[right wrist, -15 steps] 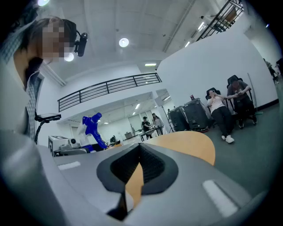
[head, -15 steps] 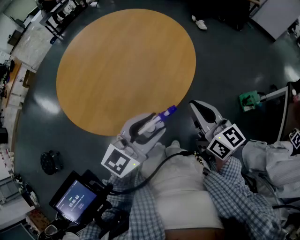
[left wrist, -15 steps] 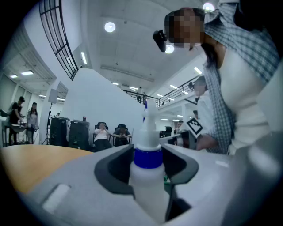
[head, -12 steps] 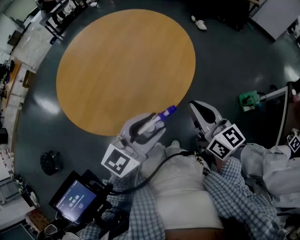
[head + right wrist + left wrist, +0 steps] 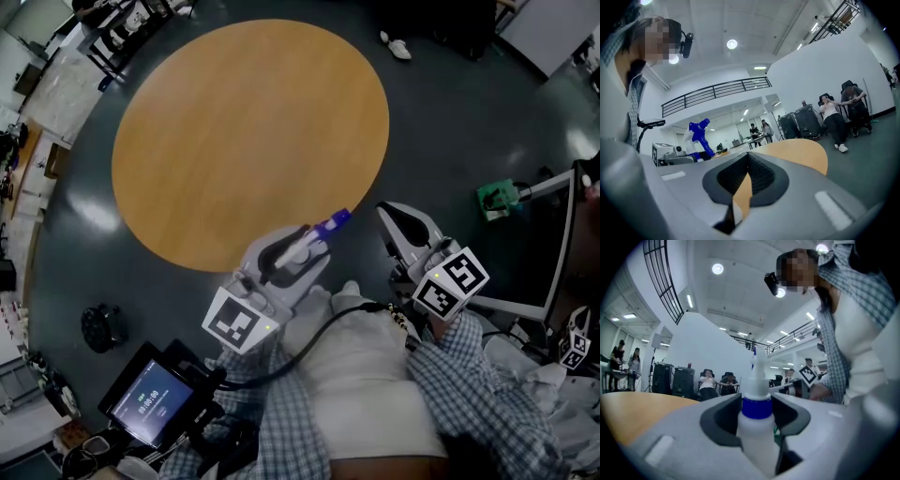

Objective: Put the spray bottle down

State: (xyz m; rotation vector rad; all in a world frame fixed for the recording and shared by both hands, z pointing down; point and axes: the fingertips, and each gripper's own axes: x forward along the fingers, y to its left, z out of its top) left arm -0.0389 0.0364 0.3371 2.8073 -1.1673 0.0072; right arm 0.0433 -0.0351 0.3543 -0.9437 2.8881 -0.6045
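Spray bottle (image 5: 331, 225) is not down yet: in the head view it is clamped in your left gripper (image 5: 314, 247). Its white body lies lengthwise between the jaws, and its blue collar pokes out past the tips, just over the near edge of the round wooden table (image 5: 244, 131). Nothing shows it resting on the wood, and the tabletop is otherwise bare. Your right gripper (image 5: 403, 223) hangs off the near edge, beside the left one and apart from it.

In the left gripper view, the jaws stand fairly wide but are closed on the bottle. The dark pads sit against either side of it at the collar, and the nozzle points away from you. The table's near edge lies low at the left, below the bottle.

In the right gripper view, the jaws are drawn together. Their tips meet, and only a thin sliver of tabletop shows between the pads. This gripper carries nothing.

My judgement is that the whole placing is still ahead of you. You need to bring the bottle in over the wood, lower it until it bears, then spread the left jaws and draw back.
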